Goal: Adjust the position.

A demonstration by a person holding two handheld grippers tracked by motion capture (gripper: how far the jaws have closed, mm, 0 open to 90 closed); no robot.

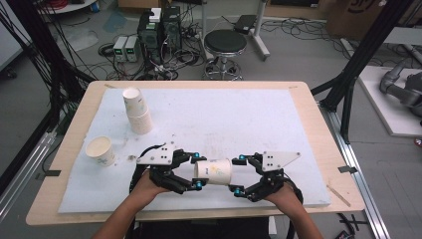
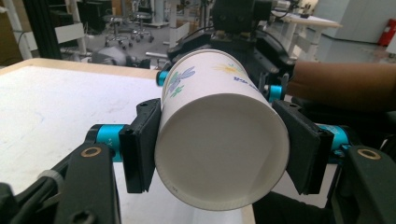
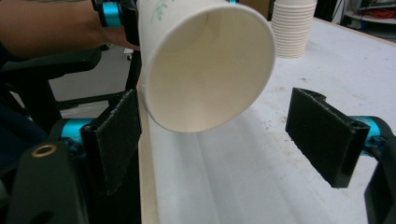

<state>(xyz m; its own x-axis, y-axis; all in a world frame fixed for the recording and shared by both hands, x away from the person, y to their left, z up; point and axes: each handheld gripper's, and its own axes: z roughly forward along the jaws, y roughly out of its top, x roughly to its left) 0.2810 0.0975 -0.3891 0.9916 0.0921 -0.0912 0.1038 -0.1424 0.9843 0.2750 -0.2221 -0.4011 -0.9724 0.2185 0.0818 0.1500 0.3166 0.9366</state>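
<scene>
Paper cup, empty inside, clamped by left tongs.

left hand-held gripper clamped shut, right hand-held gripper jaws spread wide

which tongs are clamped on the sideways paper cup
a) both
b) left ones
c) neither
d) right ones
b: the left tongs press both pads on the cup near its base, while the right tongs stand wide apart around its open mouth.
</scene>
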